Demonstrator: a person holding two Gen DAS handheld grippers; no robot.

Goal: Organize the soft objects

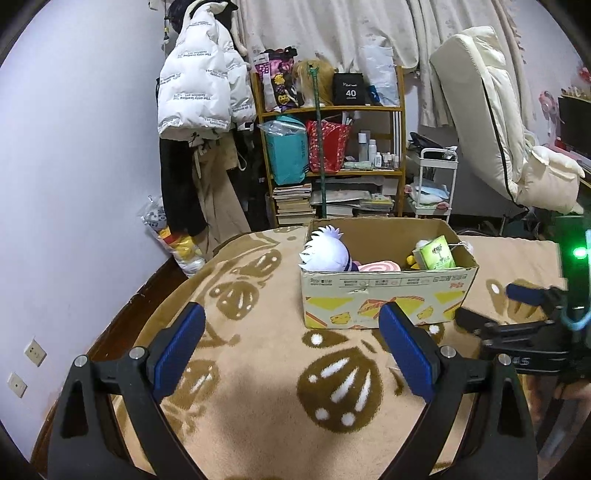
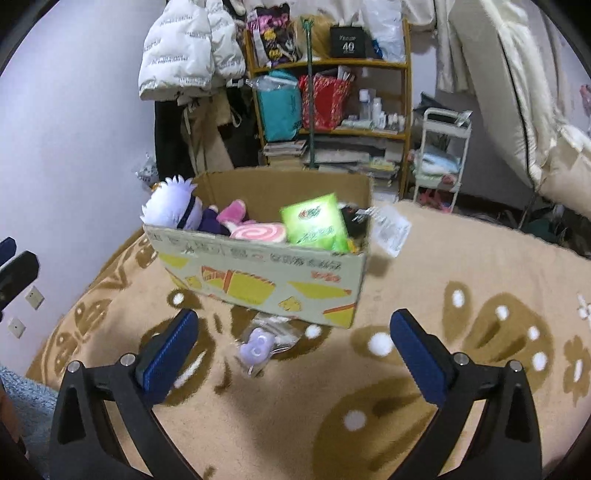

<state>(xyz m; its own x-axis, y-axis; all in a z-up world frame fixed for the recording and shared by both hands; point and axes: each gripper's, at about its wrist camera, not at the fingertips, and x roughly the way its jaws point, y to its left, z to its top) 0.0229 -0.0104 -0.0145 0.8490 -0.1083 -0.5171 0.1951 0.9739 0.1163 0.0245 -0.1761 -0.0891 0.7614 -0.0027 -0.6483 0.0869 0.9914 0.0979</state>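
A pale lilac wall at 9 o'clock, cream curtains at 12, a cluttered wooden shelf beneath, a tan patterned blanket below.

An open printed cardboard box sits on the tan patterned blanket, holding a white-haired plush doll at its left end and a green tissue pack toward its right, with a small lilac bagged toy just in front of it.

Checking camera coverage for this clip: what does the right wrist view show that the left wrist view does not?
Only the right wrist view shows the small purple toy in clear wrap on the blanket before the cardboard box, and the pink plush inside. Only the left wrist view shows the right gripper from the side and the bag of plush by the wall. Both show the box, the white-haired doll, the swirl cushion, the green pack, and open, empty jaws.
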